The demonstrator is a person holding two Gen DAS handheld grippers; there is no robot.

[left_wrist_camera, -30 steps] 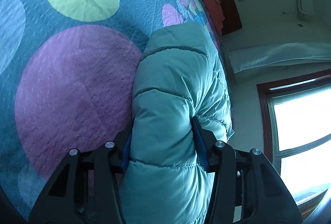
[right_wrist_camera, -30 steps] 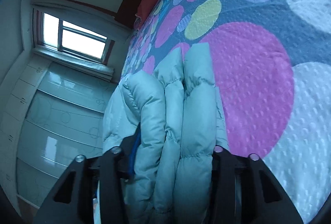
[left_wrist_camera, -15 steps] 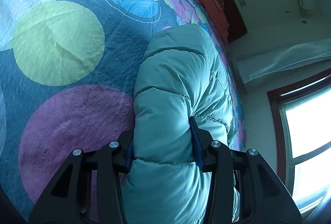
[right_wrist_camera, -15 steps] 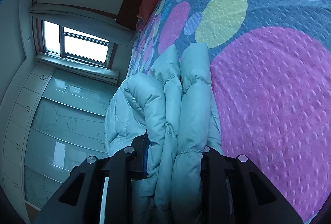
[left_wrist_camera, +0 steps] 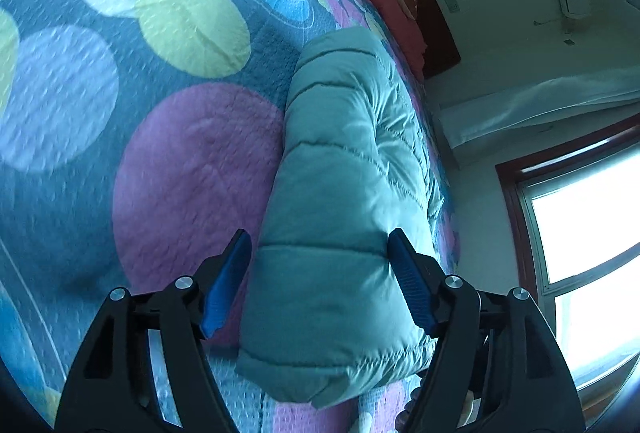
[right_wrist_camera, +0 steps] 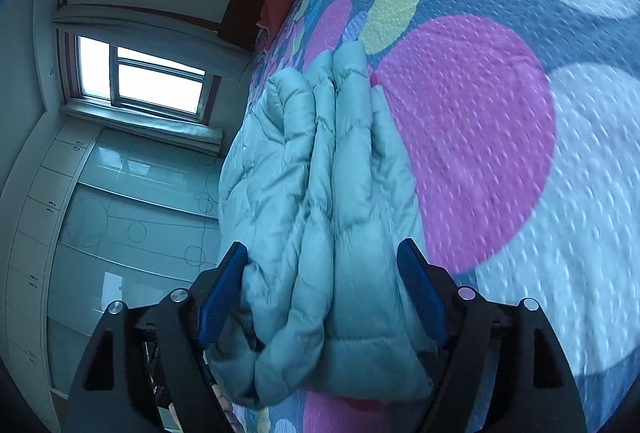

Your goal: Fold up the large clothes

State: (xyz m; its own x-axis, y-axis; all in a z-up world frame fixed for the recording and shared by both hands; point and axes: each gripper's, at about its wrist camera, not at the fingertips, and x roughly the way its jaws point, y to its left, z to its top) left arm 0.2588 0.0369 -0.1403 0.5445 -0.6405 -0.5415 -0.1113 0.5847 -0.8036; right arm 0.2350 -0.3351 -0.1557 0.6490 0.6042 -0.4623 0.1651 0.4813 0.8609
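Pale teal quilted puffer jacket [left_wrist_camera: 344,193], folded into a thick long bundle, lies on a bedspread [left_wrist_camera: 120,113] of dark blue-grey cloth printed with big coloured circles. From the left wrist, the left gripper [left_wrist_camera: 320,273] straddles the near end of the bundle, its jaws opening, the blue ribbed pads [left_wrist_camera: 226,279] standing clear of the fabric on the one side (the other pad only just beside it). From the right wrist, the jacket [right_wrist_camera: 320,193] shows its stacked folds edge-on near the bed's edge, and the right gripper [right_wrist_camera: 320,285] likewise brackets it, jaws opening, not pressing the fabric.
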